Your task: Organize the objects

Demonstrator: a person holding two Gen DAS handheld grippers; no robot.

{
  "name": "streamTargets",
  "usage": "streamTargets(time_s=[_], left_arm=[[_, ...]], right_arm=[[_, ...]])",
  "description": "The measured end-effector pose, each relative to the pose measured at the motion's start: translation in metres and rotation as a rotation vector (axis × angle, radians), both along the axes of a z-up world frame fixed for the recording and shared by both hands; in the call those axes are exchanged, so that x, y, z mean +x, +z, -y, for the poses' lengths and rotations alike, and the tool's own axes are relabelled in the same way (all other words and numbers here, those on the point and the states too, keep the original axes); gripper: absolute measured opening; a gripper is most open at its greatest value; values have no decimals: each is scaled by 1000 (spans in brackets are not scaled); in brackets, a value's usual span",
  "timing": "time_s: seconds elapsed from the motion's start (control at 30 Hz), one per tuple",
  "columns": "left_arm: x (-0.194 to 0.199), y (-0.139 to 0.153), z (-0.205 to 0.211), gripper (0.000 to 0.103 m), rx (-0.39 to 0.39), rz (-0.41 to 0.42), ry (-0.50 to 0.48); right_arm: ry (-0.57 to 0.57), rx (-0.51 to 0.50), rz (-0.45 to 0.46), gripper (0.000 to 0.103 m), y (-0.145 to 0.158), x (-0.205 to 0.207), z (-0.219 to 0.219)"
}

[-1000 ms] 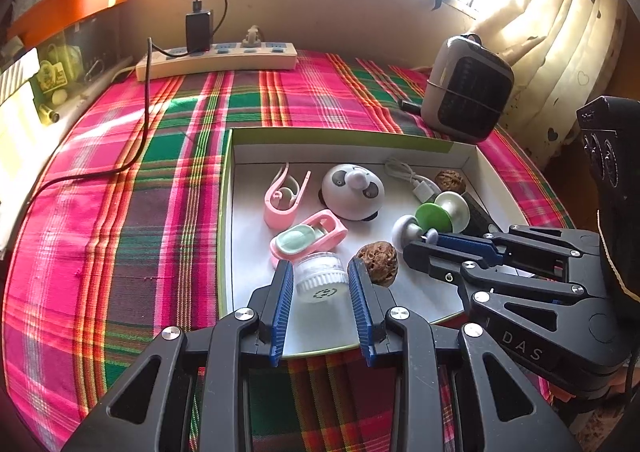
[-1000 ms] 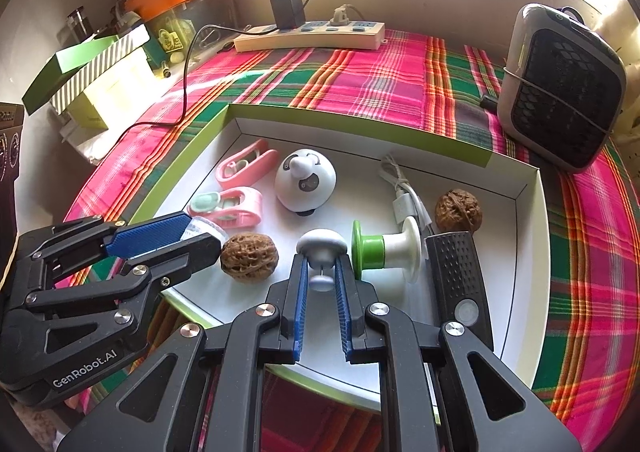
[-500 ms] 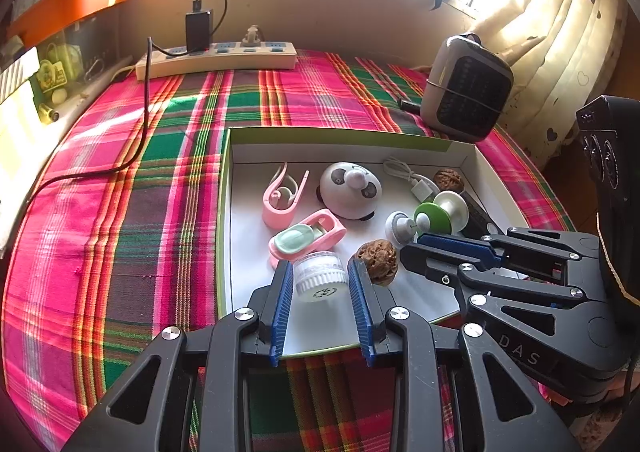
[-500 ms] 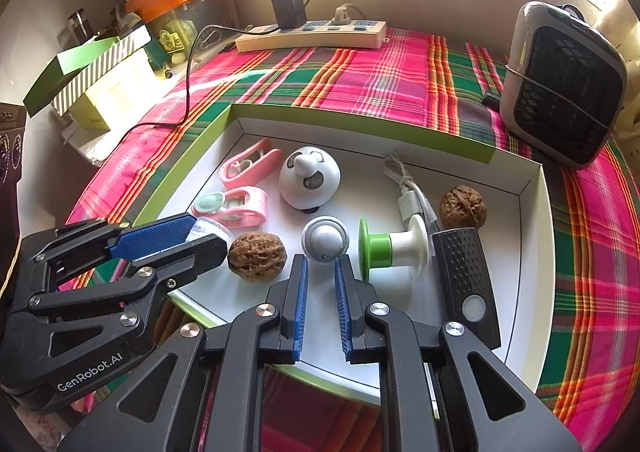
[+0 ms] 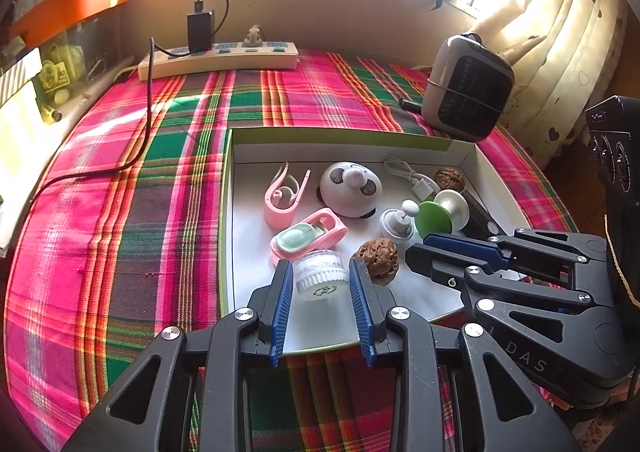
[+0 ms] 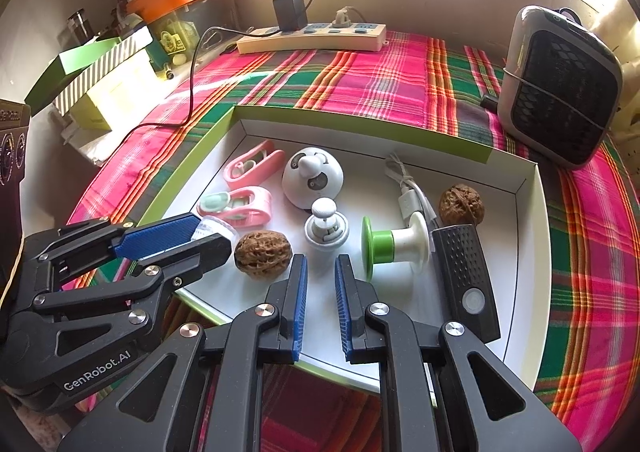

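Note:
A white box with a green rim (image 5: 226,211) (image 6: 520,252) holds several small objects. My left gripper (image 5: 320,276) is open, its fingers either side of a small clear white jar (image 5: 320,278) at the box's near edge. My right gripper (image 6: 320,276) is open and empty, just short of a small white knob piece (image 6: 326,228) (image 5: 398,221) that lies in the box. A walnut (image 6: 262,252) (image 5: 376,260) lies between the two grippers.
Also in the box: two pink clips (image 5: 286,191) (image 6: 240,205), a white panda dome (image 5: 350,187), a green-and-white spool (image 6: 394,246), a black remote (image 6: 466,276), a white cable (image 6: 408,191), a second walnut (image 6: 462,205). A heater (image 6: 560,83) and power strip (image 5: 218,59) stand behind.
My right gripper let go of the white knob piece, opened and drew back. The knob now rests in the box. My left gripper has stayed around the jar.

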State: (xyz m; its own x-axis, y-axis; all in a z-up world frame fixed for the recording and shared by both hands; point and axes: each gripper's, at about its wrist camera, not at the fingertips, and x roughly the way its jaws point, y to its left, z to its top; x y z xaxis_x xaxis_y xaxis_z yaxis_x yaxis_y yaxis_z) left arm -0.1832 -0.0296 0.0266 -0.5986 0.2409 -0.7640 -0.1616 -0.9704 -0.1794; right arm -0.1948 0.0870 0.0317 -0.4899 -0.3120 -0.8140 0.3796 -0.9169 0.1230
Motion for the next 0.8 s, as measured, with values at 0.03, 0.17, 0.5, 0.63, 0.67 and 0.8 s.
streamTargets(time_s=[0.03,0.17,0.5,0.63,0.67,0.8], left_arm=[[0,0,0,28,-1,-1,2],[4,3,-1,35,-16,-10,8],[14,8,-2,40,-59,-35,36],[19,14,-1,41,-63,-50,46],[20,15,-1,41,-68,-56,49],[26,18,-1,41,-71,-65,58]], right_arm=[[0,1,-1,15,0,0,0],[-6,-2,-8,17,2,3,-2],[-38,-9,-47,35,9,15,-6],[-63,-7,-62,37,12,20,-10],[-72,-12,-66,39,13,22,-12],[-87,-3,-86,40,16,29,-14]])
